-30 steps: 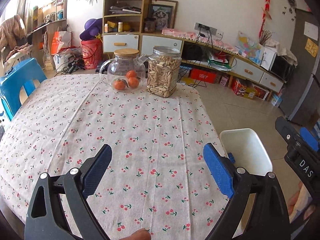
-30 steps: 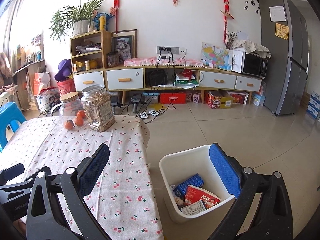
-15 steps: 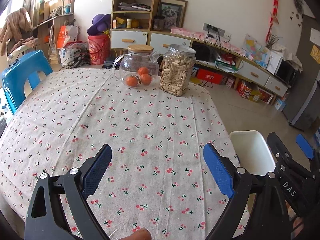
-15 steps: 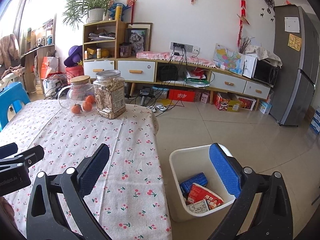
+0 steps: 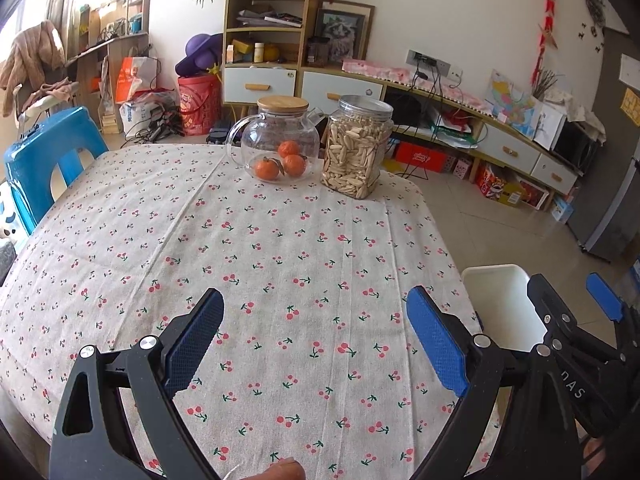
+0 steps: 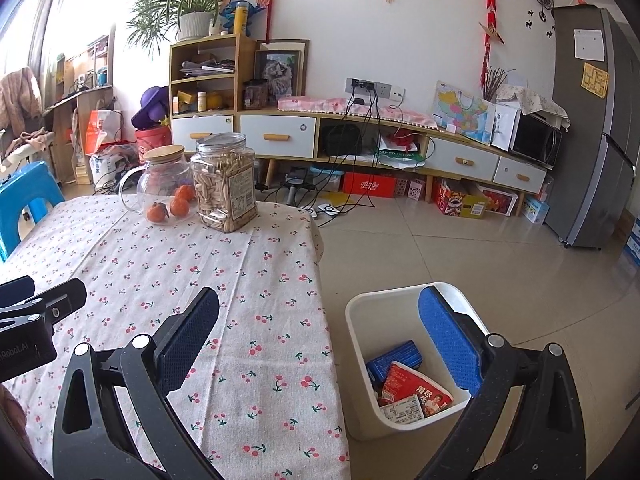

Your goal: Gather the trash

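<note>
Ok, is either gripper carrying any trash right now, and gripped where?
Nothing is held. The left gripper is open over the tablecloth, and the right gripper is open too; the wrappers lie in the white bin.

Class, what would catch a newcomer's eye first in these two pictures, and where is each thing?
First, the cherry-print tablecloth covering the table. At its far edge stand a glass teapot holding oranges and, beside it on the right, a clear jar of seeds. On the floor right of the table sits a white bin with a blue box and red wrappers inside.
</note>
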Action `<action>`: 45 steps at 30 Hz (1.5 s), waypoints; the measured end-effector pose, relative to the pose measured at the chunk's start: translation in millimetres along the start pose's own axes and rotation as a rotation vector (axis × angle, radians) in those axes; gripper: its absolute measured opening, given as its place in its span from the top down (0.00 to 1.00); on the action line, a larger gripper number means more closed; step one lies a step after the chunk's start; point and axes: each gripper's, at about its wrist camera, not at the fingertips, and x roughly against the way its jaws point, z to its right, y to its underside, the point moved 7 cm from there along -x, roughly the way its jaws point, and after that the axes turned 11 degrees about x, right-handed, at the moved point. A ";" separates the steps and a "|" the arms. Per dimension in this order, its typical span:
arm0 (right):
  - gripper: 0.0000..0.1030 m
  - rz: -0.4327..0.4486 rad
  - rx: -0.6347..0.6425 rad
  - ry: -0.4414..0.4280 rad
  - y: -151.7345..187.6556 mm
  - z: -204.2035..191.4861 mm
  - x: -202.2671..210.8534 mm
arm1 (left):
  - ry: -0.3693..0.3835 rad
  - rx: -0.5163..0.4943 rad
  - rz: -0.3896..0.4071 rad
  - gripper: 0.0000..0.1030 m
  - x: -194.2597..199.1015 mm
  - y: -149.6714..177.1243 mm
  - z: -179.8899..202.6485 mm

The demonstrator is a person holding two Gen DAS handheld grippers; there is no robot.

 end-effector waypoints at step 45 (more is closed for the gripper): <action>0.07 -0.025 0.017 -0.041 8.2 2.0 -1.6 | 0.024 -0.028 0.004 0.20 -3.5 1.0 7.1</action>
